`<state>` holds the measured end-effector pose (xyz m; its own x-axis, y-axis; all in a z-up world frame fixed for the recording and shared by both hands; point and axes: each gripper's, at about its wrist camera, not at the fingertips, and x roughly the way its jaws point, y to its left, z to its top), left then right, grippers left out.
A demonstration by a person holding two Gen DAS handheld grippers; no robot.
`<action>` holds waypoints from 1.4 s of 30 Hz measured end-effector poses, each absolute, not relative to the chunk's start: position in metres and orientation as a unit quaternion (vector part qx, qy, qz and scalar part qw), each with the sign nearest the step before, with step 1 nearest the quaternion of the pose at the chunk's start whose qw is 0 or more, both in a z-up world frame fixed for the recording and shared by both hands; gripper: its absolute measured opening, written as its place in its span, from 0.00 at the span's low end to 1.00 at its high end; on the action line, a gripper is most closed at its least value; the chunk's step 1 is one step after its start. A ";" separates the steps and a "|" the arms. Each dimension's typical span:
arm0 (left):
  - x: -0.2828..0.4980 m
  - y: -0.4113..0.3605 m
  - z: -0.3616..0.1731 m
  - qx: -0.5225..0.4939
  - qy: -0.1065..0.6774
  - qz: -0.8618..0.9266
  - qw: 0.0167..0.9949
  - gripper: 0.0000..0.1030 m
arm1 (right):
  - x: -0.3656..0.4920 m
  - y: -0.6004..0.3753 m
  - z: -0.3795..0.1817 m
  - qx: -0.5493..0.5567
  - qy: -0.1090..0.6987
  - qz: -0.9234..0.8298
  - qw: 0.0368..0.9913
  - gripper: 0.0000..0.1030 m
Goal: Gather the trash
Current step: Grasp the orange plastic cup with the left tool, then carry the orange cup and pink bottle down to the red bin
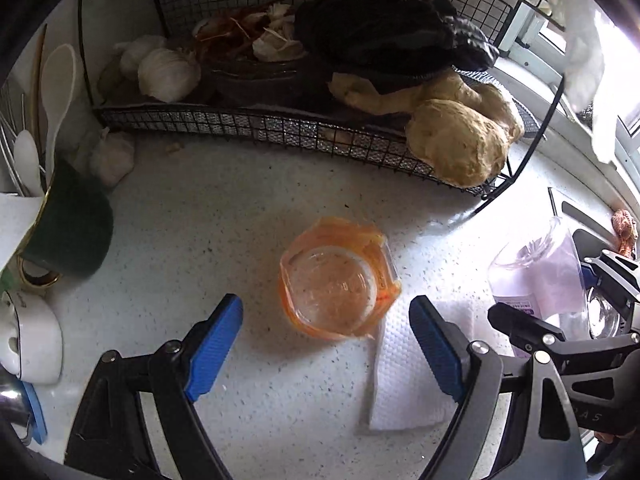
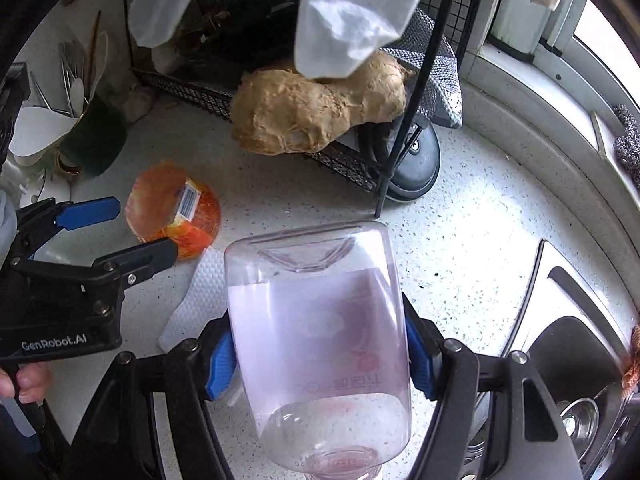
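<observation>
Orange-wrapped cup (image 1: pixel 338 280) lower centre on tabletop (image 1: pixel 224 216); left tongs (image 1: pixel 326 344) wide, empty: descend squarely astride. Right tongs (image 2: pixel 320 364) clamp clear bottle (image 2: pixel 320 344).

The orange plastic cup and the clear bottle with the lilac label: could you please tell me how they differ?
The orange plastic cup is short and orange-wrapped; the clear bottle is taller, with a lilac label. The cup lies on the speckled counter, ungripped; the bottle sits clamped in the right gripper. Both are transparent empties.
</observation>
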<state>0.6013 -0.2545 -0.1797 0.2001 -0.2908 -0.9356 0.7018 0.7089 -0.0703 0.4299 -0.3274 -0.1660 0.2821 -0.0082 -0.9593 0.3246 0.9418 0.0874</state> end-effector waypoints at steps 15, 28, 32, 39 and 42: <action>0.597 -0.267 -0.179 0.221 0.501 -0.332 0.769 0.61 | 0.445 -0.327 -0.181 0.132 0.582 -0.097 0.796 0.65; 0.525 -0.180 -0.123 0.186 0.485 -0.261 0.814 0.61 | 0.426 -0.272 -0.128 0.088 0.542 -0.023 0.836 0.65; 0.499 -0.153 -0.109 0.158 0.484 -0.222 0.832 0.61 | 0.420 -0.255 -0.116 0.063 0.526 0.012 0.848 0.65; 0.454 -0.096 -0.082 0.124 0.478 -0.150 0.857 0.61 | 0.409 -0.214 -0.109 0.026 0.508 0.081 0.857 0.65; 0.438 -0.073 -0.079 0.107 0.478 -0.126 0.862 0.61 | 0.397 -0.195 -0.107 0.010 0.502 0.103 0.859 0.65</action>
<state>0.4376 -0.0728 -0.0791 0.5104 -0.1160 -0.8521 0.3202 0.9452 0.0631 0.3971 -0.1955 -0.1069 0.4749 0.1877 -0.8598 -0.1676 0.9784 0.1210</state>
